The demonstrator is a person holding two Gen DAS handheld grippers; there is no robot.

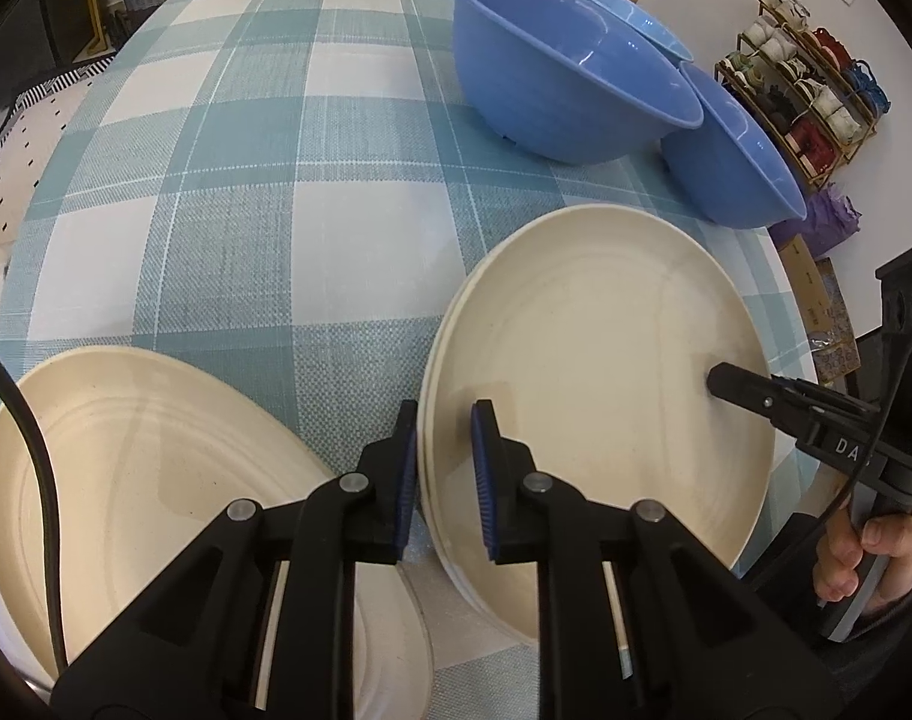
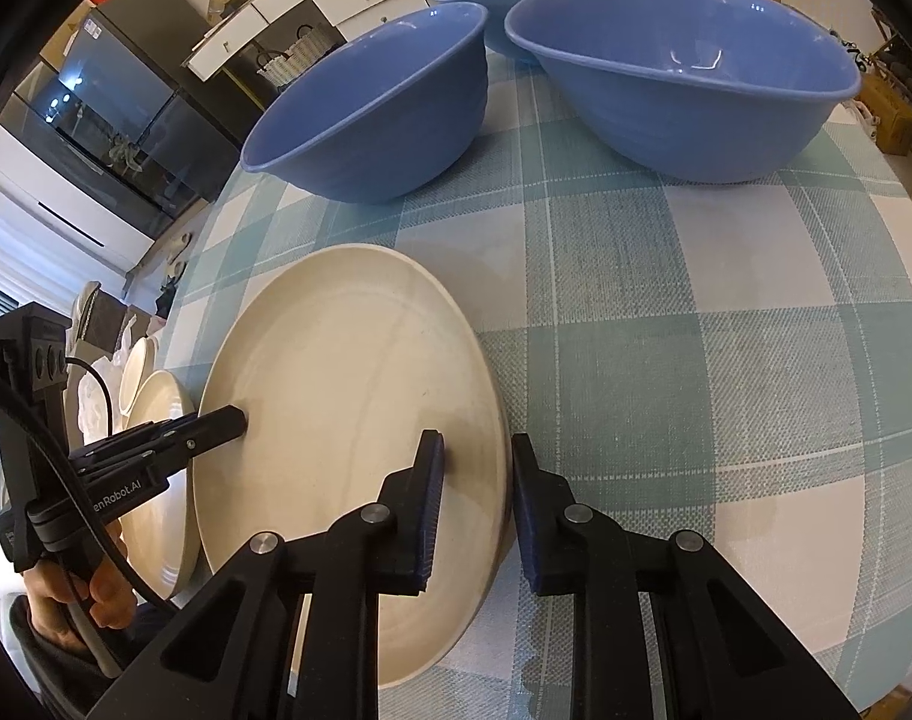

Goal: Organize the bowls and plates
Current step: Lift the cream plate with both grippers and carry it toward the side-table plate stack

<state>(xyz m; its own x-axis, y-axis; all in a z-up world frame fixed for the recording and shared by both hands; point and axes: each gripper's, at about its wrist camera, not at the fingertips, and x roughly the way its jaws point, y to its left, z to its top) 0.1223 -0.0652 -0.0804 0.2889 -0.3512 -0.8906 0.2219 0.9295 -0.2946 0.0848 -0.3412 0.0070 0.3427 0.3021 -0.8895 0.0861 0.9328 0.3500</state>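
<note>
Three blue bowls (image 2: 684, 78) stand behind; both grippers' fingers (image 1: 483, 468) pinch the cream plate stack's (image 1: 606, 360) opposite rims

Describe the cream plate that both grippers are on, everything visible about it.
The cream plate is round, shallow and matte with a raised rim and faint rings inside; it looks like ceramic or melamine. It lies on top of at least one matching plate, on the checked tablecloth. The left gripper pinches its rim on one side, the right gripper the opposite side. Three blue bowls stand beyond it.

Both grippers (image 1: 441, 468) (image 2: 477, 510) are black with 2 blue ribbed pads (image 1: 480, 474), silver pivot screws, black cables, dark sleeves.
</note>
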